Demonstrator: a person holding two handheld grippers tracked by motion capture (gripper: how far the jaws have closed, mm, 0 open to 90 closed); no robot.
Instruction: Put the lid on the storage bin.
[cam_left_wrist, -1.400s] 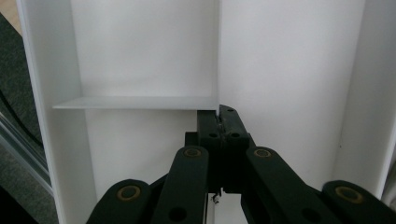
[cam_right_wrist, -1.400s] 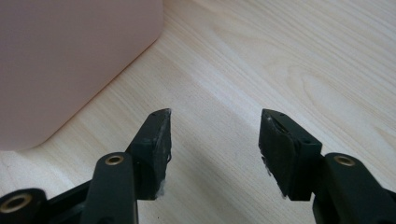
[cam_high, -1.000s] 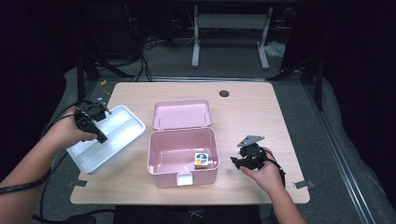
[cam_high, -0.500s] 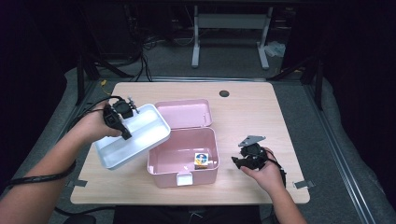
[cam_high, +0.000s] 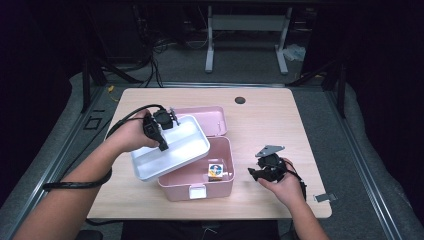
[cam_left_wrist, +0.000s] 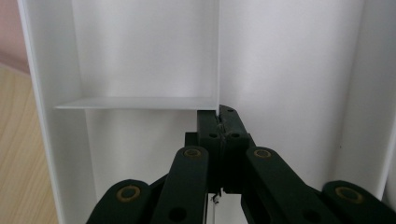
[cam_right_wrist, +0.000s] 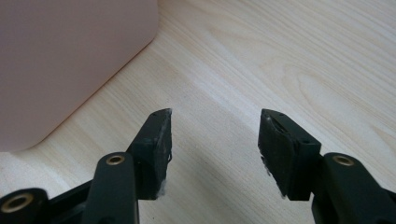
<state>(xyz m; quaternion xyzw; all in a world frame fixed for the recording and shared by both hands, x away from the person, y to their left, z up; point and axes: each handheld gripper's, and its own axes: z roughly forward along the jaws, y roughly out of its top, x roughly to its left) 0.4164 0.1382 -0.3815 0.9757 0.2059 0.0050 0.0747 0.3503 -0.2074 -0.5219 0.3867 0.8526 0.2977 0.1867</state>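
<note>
A white divided tray (cam_high: 172, 150) hangs tilted over the left part of an open pink box (cam_high: 197, 177). My left gripper (cam_high: 163, 142) is shut on the tray's inner divider (cam_left_wrist: 217, 56); in the left gripper view the jaws pinch that thin wall. A small colourful cube (cam_high: 216, 170) lies inside the box near its front right. The box lid (cam_high: 207, 117) stands open behind. My right gripper (cam_high: 257, 172) rests on the table to the right of the box, open, with bare wood between its fingers (cam_right_wrist: 156, 149).
The wooden table (cam_high: 280, 125) has a round black grommet (cam_high: 240, 100) near its far edge. A white latch (cam_high: 197, 191) sits on the box front. The pink box wall (cam_right_wrist: 70, 60) lies left of the right gripper. Dark floor and cables surround the table.
My left gripper has carried the white tray rightward from the table's left side to above the pink box. The right gripper has stayed in place.
</note>
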